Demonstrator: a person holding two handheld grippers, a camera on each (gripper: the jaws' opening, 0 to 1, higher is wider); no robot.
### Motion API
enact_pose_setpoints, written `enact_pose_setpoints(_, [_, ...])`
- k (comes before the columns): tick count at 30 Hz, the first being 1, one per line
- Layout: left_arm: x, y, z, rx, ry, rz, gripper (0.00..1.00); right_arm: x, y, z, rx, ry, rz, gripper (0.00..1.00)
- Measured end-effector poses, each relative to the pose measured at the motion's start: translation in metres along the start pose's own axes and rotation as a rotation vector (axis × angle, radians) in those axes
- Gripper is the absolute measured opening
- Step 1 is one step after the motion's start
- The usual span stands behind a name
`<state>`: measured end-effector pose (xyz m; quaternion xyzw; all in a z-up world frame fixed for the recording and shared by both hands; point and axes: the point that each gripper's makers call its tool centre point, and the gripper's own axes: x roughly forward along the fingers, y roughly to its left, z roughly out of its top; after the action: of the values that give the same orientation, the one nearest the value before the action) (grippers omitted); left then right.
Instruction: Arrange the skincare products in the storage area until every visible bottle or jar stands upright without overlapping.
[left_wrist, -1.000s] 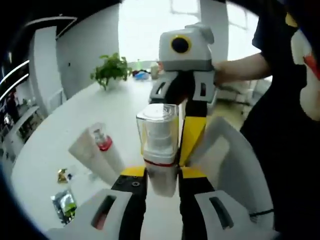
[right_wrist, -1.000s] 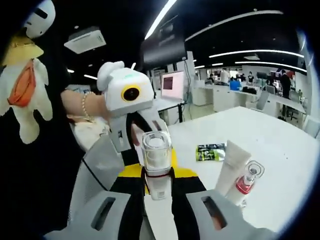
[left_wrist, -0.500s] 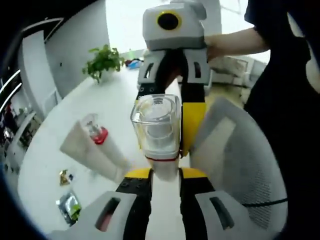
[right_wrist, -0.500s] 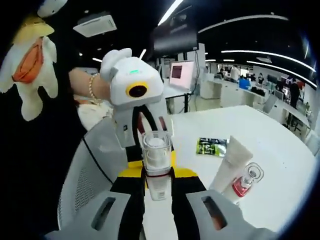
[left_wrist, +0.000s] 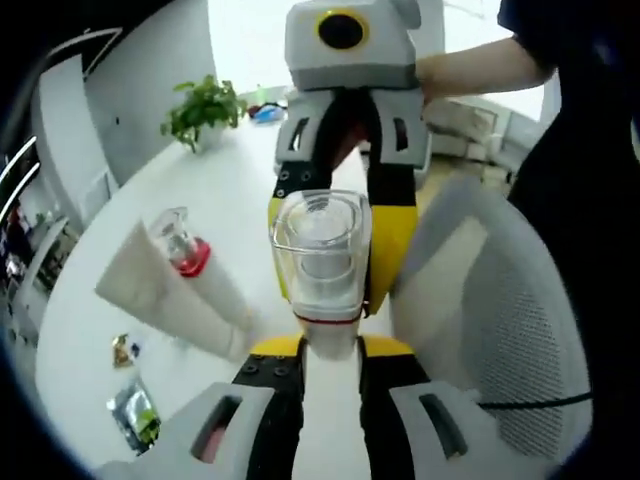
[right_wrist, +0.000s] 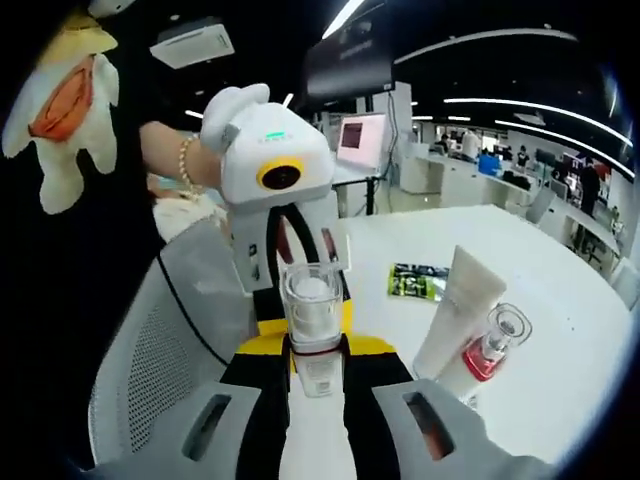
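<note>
A clear-capped bottle is gripped between both grippers, left and right, above a white table; a tube stands nearby.

Both tongs now sit closer together than a second ago. In the left gripper view the right tongs look bigger and reach right up behind the clear-capped bottle. In the right gripper view the left tongs have come nearer to it too. The white tube and the red-collared bottle look nearer now, because the hands moved.
</note>
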<state>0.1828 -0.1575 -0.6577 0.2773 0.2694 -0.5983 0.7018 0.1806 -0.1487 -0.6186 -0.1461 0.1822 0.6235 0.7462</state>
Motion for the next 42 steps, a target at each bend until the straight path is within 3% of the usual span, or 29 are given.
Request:
enact_pose_setpoints(8, [0.025,0.003,-0.024,-0.034,0.027,-0.012,0.18,0.013,-0.006,-0.028,0.029,0.041,0.015,0.19])
enact_pose_setpoints(15, [0.043,0.010,-0.034,-0.025,0.032,0.018,0.18,0.018,-0.014,-0.046,0.020,0.079,0.012,0.19])
enact_pose_setpoints(31, [0.072,0.017,-0.043,-0.045,0.017,0.026,0.18,0.021,-0.024,-0.072,0.030,0.136,0.001,0.19])
enact_pose_setpoints(42, [0.079,0.025,-0.036,-0.029,0.000,0.026,0.18,0.015,-0.035,-0.077,0.043,0.116,-0.025,0.20])
